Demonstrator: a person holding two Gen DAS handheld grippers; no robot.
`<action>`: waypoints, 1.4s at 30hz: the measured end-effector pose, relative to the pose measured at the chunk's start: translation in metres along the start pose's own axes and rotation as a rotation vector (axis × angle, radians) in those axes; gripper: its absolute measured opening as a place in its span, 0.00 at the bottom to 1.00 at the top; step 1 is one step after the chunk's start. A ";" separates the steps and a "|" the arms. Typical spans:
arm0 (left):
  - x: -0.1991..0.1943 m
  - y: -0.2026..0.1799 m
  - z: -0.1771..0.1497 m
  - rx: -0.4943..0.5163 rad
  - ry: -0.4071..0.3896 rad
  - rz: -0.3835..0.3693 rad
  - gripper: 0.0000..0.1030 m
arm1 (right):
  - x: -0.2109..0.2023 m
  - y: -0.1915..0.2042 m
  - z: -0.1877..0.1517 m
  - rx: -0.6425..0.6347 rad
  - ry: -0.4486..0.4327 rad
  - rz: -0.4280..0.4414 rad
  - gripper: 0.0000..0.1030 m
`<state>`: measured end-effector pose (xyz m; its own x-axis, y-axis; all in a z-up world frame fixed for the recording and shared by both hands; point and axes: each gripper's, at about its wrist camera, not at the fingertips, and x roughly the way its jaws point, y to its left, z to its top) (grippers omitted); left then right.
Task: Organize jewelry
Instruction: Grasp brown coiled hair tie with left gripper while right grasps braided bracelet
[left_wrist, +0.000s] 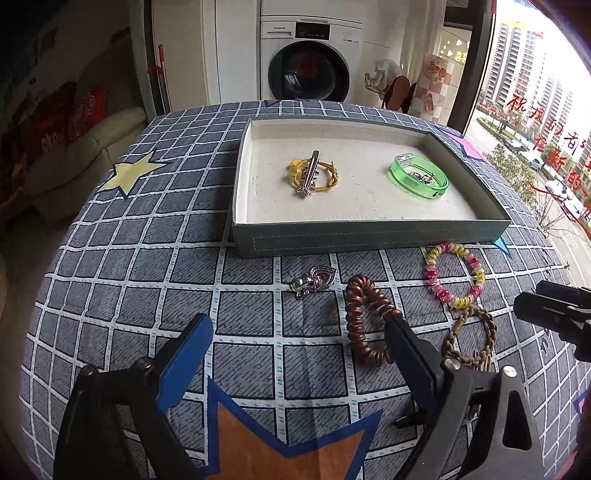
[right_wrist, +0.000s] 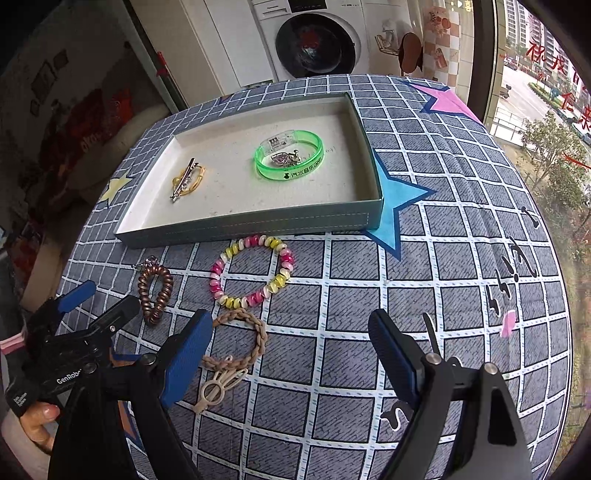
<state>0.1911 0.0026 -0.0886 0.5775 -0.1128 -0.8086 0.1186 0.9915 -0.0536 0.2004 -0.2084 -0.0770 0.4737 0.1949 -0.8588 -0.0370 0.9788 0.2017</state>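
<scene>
A grey-green tray (left_wrist: 369, 242) (right_wrist: 258, 221) holds a yellow hair tie with a silver clip (left_wrist: 312, 173) (right_wrist: 186, 179) and a green bangle (left_wrist: 419, 177) (right_wrist: 291, 158). On the cloth in front of it lie a silver heart charm (left_wrist: 314, 282), a copper spiral tie (left_wrist: 364, 321) (right_wrist: 155, 291), a pink-yellow bead bracelet (left_wrist: 454, 275) (right_wrist: 251, 271) and a braided tan tie (left_wrist: 472, 339) (right_wrist: 240, 339). My left gripper (left_wrist: 299, 332) (right_wrist: 99, 301) is open, the copper tie just inside its right finger. My right gripper (right_wrist: 291, 332) is open, the braided tie at its left finger.
A checked grey cloth with star patches (left_wrist: 133, 173) covers the table. A beige hair clip (right_wrist: 218, 391) lies by the braided tie. A person's hand (right_wrist: 37, 417) holds the left gripper. A washing machine (left_wrist: 310, 59) stands behind the table, with a window on the right.
</scene>
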 end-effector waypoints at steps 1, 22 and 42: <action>0.002 0.000 0.000 -0.001 0.008 -0.003 0.96 | 0.003 0.001 -0.002 -0.007 0.007 -0.005 0.86; 0.016 -0.014 -0.002 0.030 0.037 -0.018 0.80 | 0.032 0.030 -0.020 -0.184 0.031 -0.134 0.82; 0.012 -0.012 -0.001 0.018 0.046 -0.069 0.26 | 0.029 0.049 -0.022 -0.252 0.057 -0.114 0.44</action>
<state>0.1959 -0.0101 -0.0980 0.5294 -0.1771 -0.8297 0.1712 0.9801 -0.1000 0.1933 -0.1537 -0.1021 0.4370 0.0789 -0.8960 -0.2075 0.9781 -0.0151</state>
